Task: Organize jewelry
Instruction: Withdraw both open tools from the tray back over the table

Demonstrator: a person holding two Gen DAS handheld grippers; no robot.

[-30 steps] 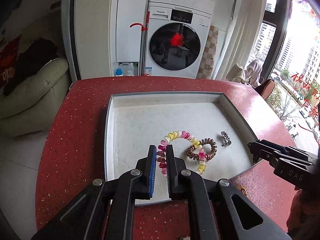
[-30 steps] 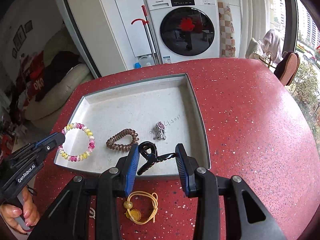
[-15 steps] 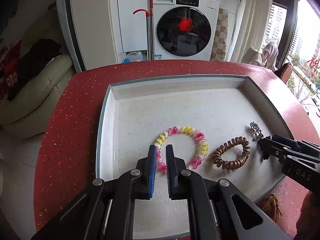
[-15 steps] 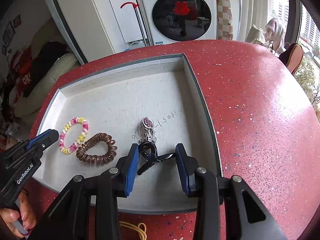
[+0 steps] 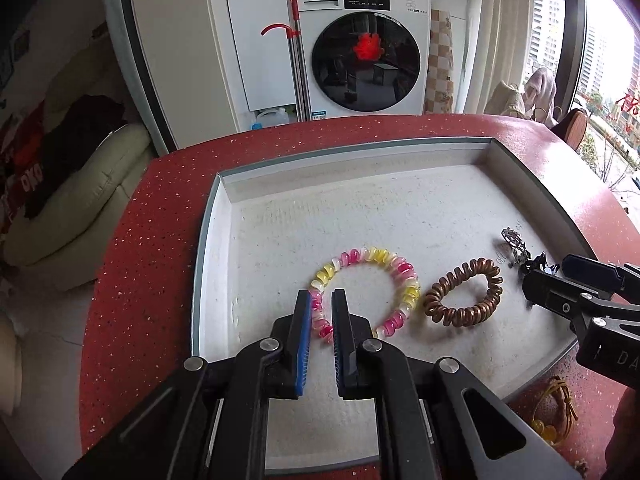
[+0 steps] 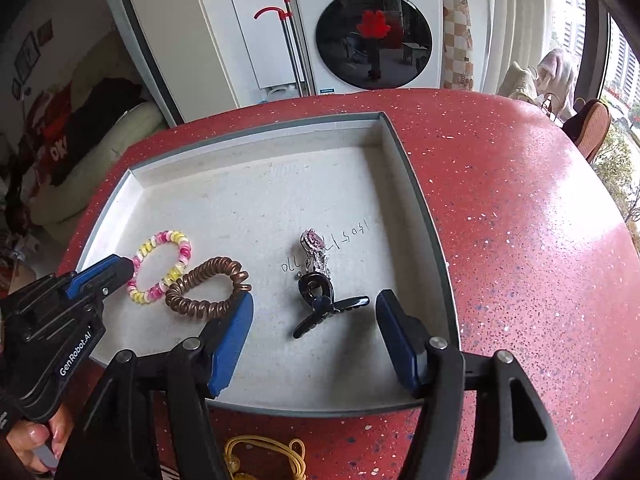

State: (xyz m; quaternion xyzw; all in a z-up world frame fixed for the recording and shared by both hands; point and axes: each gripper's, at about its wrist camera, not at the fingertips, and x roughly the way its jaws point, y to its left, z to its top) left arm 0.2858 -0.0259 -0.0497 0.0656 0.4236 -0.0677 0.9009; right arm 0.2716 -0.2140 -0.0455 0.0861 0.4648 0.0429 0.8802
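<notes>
A grey tray (image 5: 212, 240) (image 6: 424, 216) on the red table holds a pink-and-yellow coil bracelet (image 5: 370, 292) (image 6: 160, 266), a brown coil hair tie (image 5: 464, 298) (image 6: 206, 288), a silver brooch with a pink stone (image 6: 314, 250) (image 5: 514, 246) and a black hair claw (image 6: 324, 308). My left gripper (image 5: 321, 308) is shut on the near left part of the bracelet, low over the tray. My right gripper (image 6: 314, 312) is open, and the black claw lies on the tray between its fingers.
A yellow cord with beads (image 6: 264, 456) (image 5: 554, 412) lies on the red table (image 6: 520, 240) in front of the tray's near edge. A washing machine (image 5: 360, 48) and a cream sofa (image 5: 72, 196) stand beyond the table.
My right gripper carried the black claw over the tray, opened and let it go. My left gripper drew the bracelet left, off the brown hair tie.
</notes>
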